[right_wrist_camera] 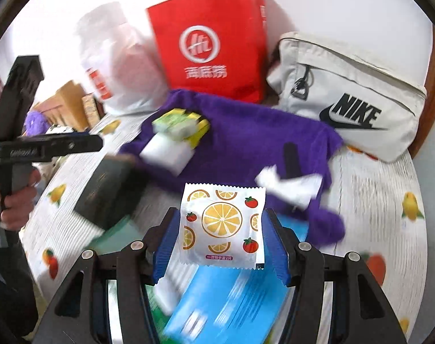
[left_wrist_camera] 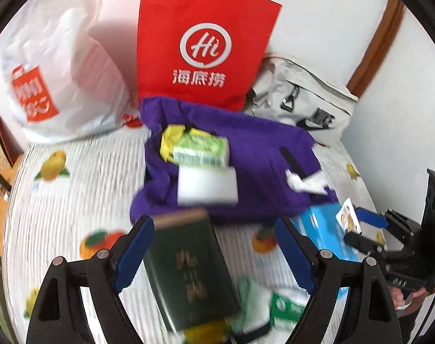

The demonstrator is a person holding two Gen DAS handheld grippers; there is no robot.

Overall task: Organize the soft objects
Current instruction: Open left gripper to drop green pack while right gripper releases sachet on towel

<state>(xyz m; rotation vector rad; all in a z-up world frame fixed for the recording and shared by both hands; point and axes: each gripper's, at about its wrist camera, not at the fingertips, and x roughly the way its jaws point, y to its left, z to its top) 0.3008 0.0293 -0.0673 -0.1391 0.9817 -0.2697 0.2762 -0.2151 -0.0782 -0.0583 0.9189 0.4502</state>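
Right gripper [right_wrist_camera: 221, 233] grips fruit-print sachet [right_wrist_camera: 221, 225] by side edges, lifted clear for sorting. Left gripper [left_wrist_camera: 214, 253] wide, empty, above green book [left_wrist_camera: 188, 272]. Purple cloth [left_wrist_camera: 246, 154] ahead collects sponges [left_wrist_camera: 206, 183].

purple fleece cloth [right_wrist_camera: 246, 132]: landmark, spread on the fruit-print white tablecloth [right_wrist_camera: 375, 189]. behind it: red paper carrier bag [right_wrist_camera: 211, 43]; crinkled white plastic bag [right_wrist_camera: 117, 66] to that bag's left, pale grey fabric waist pouch [right_wrist_camera: 346, 94] to its right. on the cloth: green-and-yellow sponge pack [right_wrist_camera: 180, 121], white foam block [right_wrist_camera: 165, 149] just before it. before the cloth: dark green flat box [right_wrist_camera: 108, 189] left, blue flat carton [right_wrist_camera: 231, 301] right.
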